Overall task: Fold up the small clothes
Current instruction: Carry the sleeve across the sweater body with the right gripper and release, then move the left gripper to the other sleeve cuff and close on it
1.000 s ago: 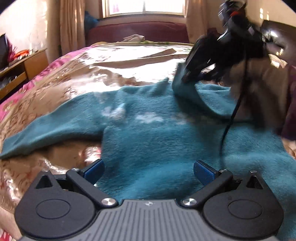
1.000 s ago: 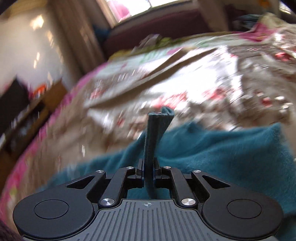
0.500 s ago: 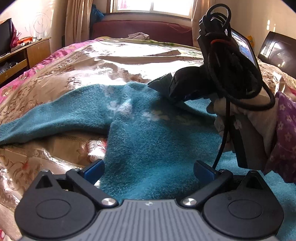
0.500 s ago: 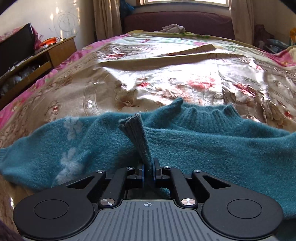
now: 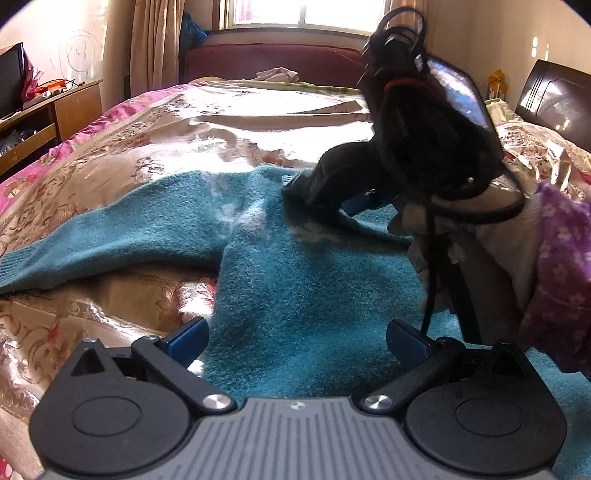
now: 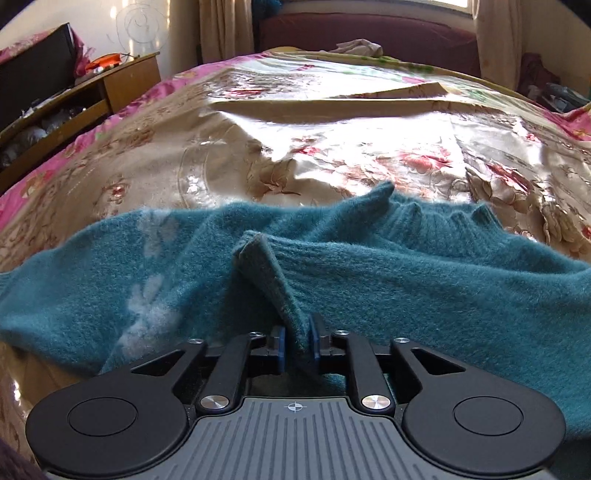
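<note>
Item: teal sweater (image 6: 369, 295), fuzzy knit, spread on the floral bedspread (image 6: 295, 147), one sleeve cuff (image 6: 266, 273) laid across the chest. We judge it soft, light, limp and clingy; best taken at cuffs or hem. Our right gripper (image 6: 295, 343) is opening, cuff between its jaws; left gripper (image 5: 295, 339) is spread wide, empty, above the body.

Window (image 5: 310, 13) sunlight glares off the bedspread (image 6: 332, 122); fisheye edges bend.
</note>
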### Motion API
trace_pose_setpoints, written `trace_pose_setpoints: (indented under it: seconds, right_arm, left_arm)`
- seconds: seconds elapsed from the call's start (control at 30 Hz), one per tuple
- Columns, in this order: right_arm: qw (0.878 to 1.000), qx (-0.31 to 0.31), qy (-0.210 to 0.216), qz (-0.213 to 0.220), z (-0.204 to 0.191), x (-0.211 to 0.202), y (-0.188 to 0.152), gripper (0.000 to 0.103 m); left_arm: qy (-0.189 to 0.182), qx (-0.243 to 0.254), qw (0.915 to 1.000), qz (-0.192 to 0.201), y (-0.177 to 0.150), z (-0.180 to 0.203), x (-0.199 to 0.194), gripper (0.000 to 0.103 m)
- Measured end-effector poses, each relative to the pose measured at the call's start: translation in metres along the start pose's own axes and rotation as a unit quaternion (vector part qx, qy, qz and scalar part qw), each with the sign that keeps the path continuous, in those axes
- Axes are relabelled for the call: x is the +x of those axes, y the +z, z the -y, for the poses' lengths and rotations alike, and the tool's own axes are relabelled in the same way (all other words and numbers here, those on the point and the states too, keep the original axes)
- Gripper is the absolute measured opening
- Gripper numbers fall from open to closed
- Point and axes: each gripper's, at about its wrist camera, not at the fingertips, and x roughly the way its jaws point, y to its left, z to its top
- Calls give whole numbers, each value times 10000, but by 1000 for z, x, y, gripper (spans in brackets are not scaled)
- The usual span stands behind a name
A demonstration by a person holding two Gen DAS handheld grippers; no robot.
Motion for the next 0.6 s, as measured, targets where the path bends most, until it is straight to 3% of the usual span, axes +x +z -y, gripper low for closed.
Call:
trace_pose_setpoints:
  seconds: [0.03, 0.1, 0.23, 0.37, 0.5, 0.53, 0.6]
  right_arm:
    - [10000, 29, 92, 6, 0, -3, -1, 34]
    - [9998, 24, 197, 49, 2, -12, -3, 38]
    - [9992, 301, 157, 226, 22, -35, -10, 38]
    - [9943, 875, -408, 442, 73, -55, -23, 38]
    - [9797, 1502, -1307, 254, 132, -54, -45, 38]
    - [9766, 1633, -1396, 119, 144, -51, -51, 37]
    - [9741, 1910, -1190, 209, 157, -55, -59, 36]
  left_arm:
    - [3, 10, 10000, -4, 0, 0, 1, 103]
    - [16, 36, 10000, -4, 0, 1, 1, 103]
    - [28, 88, 10000, -8, -1, 2, 2, 103]
    - [11, 106, 9999, -21, -1, 3, 4, 103]
    - [-20, 127, 9999, -3, -2, 4, 5, 103]
    - [-5, 159, 9999, -15, -3, 5, 6, 103]
    - [55, 232, 9997, -16, -5, 7, 7, 103]
